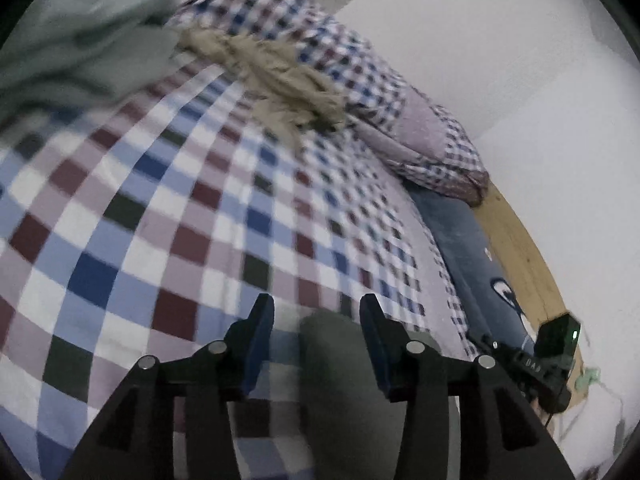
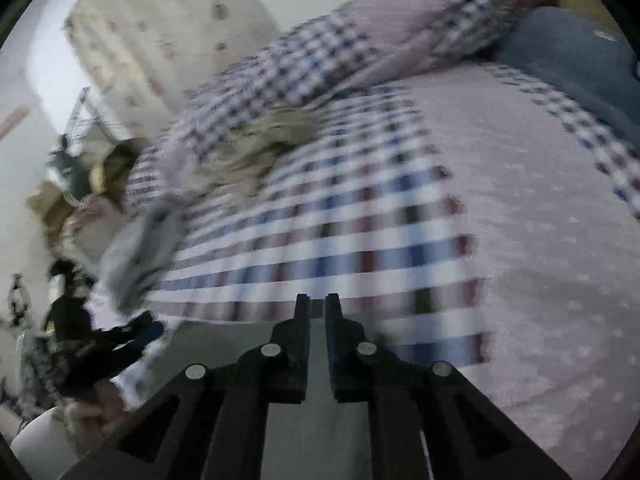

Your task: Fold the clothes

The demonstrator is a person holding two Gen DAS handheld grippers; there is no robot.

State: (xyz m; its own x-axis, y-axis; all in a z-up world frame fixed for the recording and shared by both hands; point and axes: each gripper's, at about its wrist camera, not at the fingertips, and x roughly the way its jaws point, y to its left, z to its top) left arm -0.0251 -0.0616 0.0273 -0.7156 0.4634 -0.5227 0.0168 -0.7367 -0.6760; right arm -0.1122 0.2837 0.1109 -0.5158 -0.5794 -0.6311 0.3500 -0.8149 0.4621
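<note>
The left claw point(image 1: 316, 308) is held low over a checked bedcover point(image 1: 168, 216), its jaws spread, with grey-green cloth point(image 1: 328, 344) lying between them. The right claw point(image 2: 317, 308) is nearly pressed together over a grey-green garment point(image 2: 316, 420); whether cloth is pinched cannot be told. More grey-green fabric point(image 1: 76, 36) is bunched at the far left, beside a beige tasselled piece point(image 1: 276, 80). A checked pillow point(image 1: 436, 152), white wall point(image 1: 500, 40) and wooden bed frame point(image 1: 516, 248) are seen. No writing can be read clearly.

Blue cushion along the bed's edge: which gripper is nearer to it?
Right, probably. The right gripper shows beside the blue cushion's near end in the left wrist view; the left gripper is farther left, over the checked bedcover.
</note>
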